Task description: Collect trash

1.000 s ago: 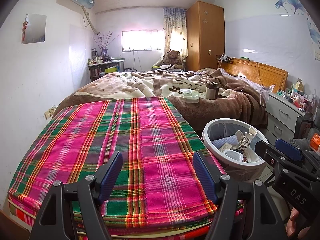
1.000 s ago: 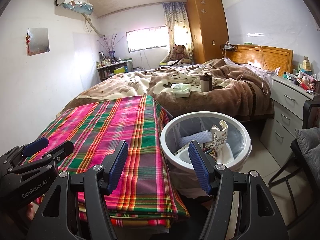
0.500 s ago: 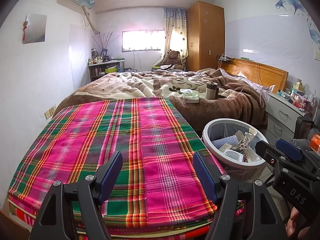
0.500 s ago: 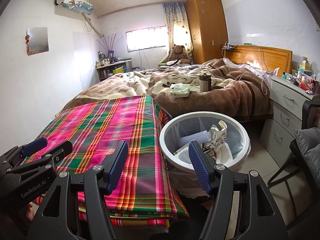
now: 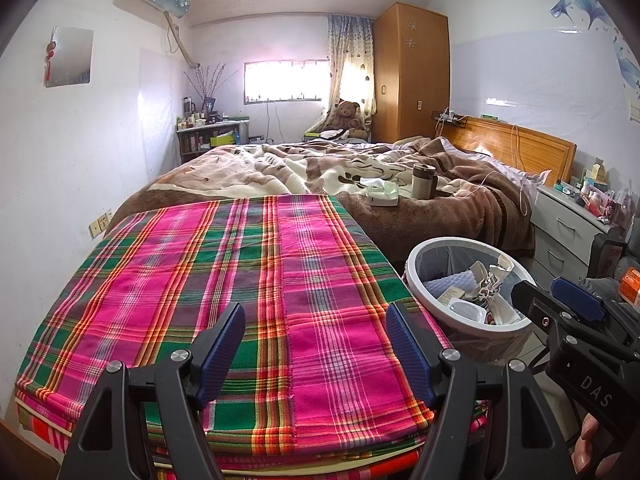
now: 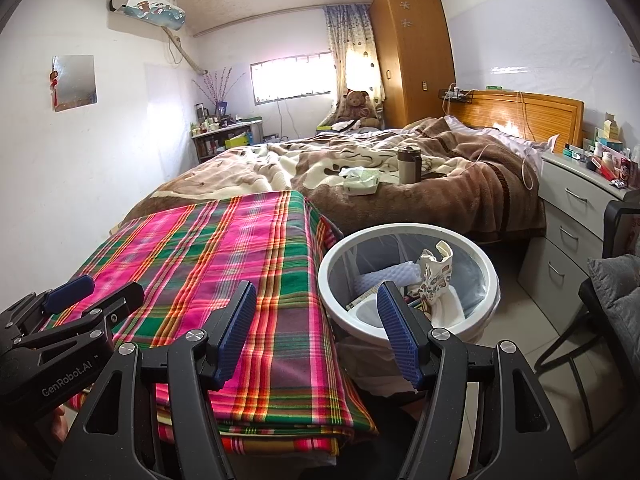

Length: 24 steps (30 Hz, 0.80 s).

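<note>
Plaid cloth [image 5: 248,288] lies under the left gripper [image 5: 316,344], jaws apart and empty; the trash bin [image 5: 420,256] stands right. From the right wrist, the right gripper [image 6: 316,324] gapes empty, near the bin [image 6: 490,276].

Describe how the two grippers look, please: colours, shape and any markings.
Both are black frames with silver screws and two fingers carrying ribbed blue pads. The left gripper bears white lettering "GenRobot.AI" on its side, seen from the right wrist. The right gripper bears white letters "DAS". No cables or sleeves show.
</note>
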Each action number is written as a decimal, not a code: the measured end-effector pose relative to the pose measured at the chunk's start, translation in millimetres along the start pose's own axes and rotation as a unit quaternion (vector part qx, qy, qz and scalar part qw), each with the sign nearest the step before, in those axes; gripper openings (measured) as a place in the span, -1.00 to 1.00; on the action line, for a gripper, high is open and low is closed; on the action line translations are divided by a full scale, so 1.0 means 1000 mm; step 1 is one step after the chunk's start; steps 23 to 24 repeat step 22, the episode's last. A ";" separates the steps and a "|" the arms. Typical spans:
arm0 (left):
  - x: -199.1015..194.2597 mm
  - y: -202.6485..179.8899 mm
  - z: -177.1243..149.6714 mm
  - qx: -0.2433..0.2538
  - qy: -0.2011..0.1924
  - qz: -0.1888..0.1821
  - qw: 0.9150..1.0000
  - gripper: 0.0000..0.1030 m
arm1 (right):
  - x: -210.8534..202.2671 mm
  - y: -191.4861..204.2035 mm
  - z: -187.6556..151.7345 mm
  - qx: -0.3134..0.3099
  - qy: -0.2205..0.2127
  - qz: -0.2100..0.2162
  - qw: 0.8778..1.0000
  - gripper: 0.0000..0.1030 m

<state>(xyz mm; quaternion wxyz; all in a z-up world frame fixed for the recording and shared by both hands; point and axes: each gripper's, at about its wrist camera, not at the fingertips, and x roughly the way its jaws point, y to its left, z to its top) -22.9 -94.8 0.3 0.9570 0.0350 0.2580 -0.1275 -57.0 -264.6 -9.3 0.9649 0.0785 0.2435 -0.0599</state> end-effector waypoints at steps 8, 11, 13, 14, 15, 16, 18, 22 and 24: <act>0.001 0.000 0.000 -0.001 -0.003 -0.002 1.000 0.40 | 0.000 0.001 0.000 0.000 0.001 -0.001 1.000 0.25; 0.000 0.002 0.001 -0.002 -0.003 -0.002 1.000 0.40 | 0.000 0.001 0.000 0.000 0.001 -0.002 1.000 0.25; 0.000 0.003 0.001 -0.002 -0.003 -0.003 1.000 0.40 | 0.000 0.000 0.000 0.000 0.001 -0.002 1.000 0.25; 0.000 0.002 0.001 -0.002 -0.002 -0.003 1.000 0.40 | 0.000 0.001 0.000 0.000 0.001 -0.002 1.000 0.25; 0.000 0.003 0.001 -0.002 -0.002 -0.003 1.000 0.40 | -0.001 0.000 0.000 0.000 0.001 -0.002 1.000 0.25; 0.000 0.004 0.001 -0.002 -0.002 -0.003 1.000 0.40 | 0.000 0.000 0.000 0.000 0.001 -0.002 1.000 0.25; 0.000 0.003 0.001 -0.003 -0.002 -0.004 1.000 0.40 | 0.000 0.000 0.000 -0.001 0.001 -0.002 1.000 0.25; 0.000 0.004 0.001 -0.003 -0.001 -0.005 1.000 0.40 | 0.000 0.001 0.000 -0.001 0.002 -0.002 1.000 0.25; 0.000 0.004 0.001 -0.003 -0.001 -0.005 1.000 0.40 | 0.000 0.001 0.000 -0.001 0.002 -0.002 1.000 0.25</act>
